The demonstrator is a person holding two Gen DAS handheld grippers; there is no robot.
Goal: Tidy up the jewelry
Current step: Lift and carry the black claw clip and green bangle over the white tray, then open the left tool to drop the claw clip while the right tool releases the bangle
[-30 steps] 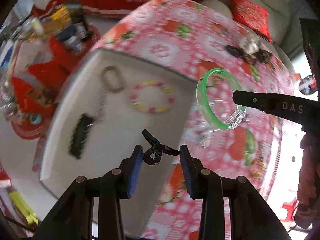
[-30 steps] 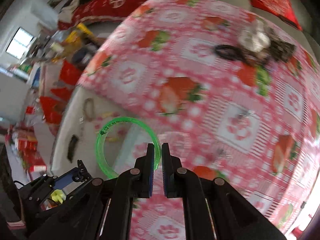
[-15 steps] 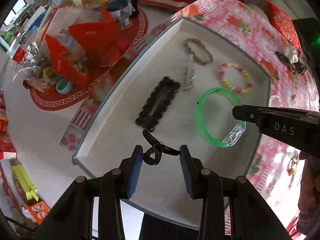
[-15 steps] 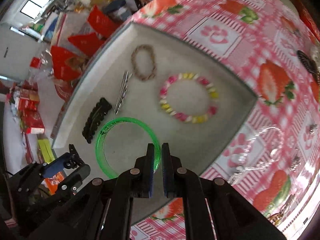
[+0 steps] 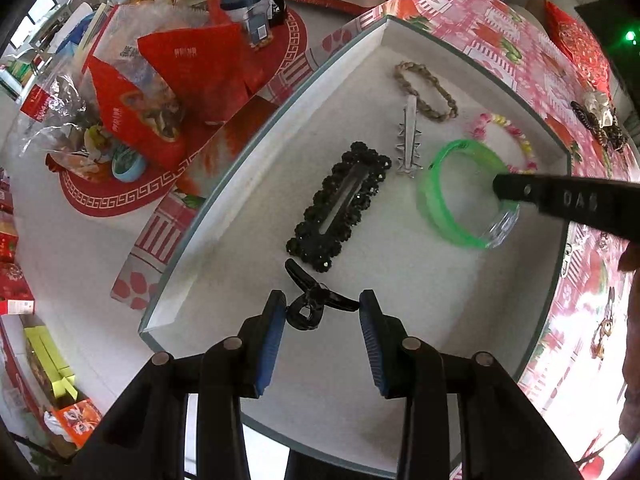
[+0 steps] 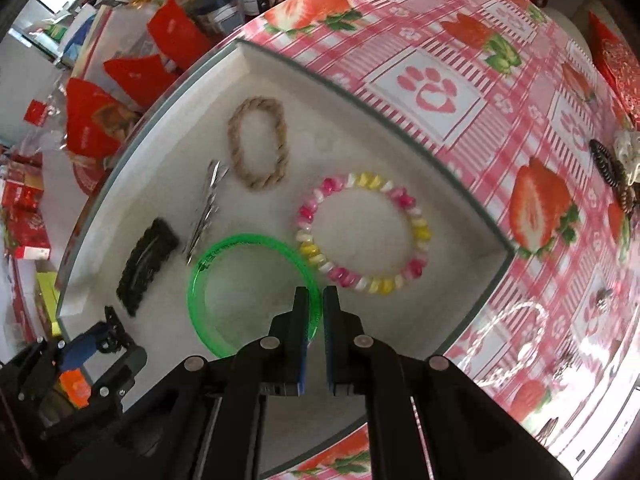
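A white tray (image 5: 224,240) (image 6: 360,148) holds a black beaded barrette (image 5: 340,208) (image 6: 146,258), a silver clip (image 5: 409,136) (image 6: 206,208), a braided tan ring (image 5: 424,90) (image 6: 258,144) and a pink-yellow bead bracelet (image 5: 516,140) (image 6: 364,232). My right gripper (image 6: 316,300) (image 5: 500,188) is shut on a green bangle (image 6: 248,292) (image 5: 452,192), low over the tray beside the bead bracelet. My left gripper (image 5: 322,312) (image 6: 108,336) is shut on a small black claw clip (image 5: 314,296) over the tray's near end.
The tray sits on a pink strawberry tablecloth (image 6: 520,100) (image 5: 500,40). Loose jewelry lies on the cloth at the right: a clear chain (image 6: 508,340), dark hair ties (image 6: 608,168) (image 5: 600,120). Red bags and boxes (image 5: 168,80) clutter the floor beyond the table's left edge.
Both grippers moved from over the tablecloth to over the tray and lower. The green bangle now hangs close above the tray floor next to the bead bracelet. Both grips unchanged.
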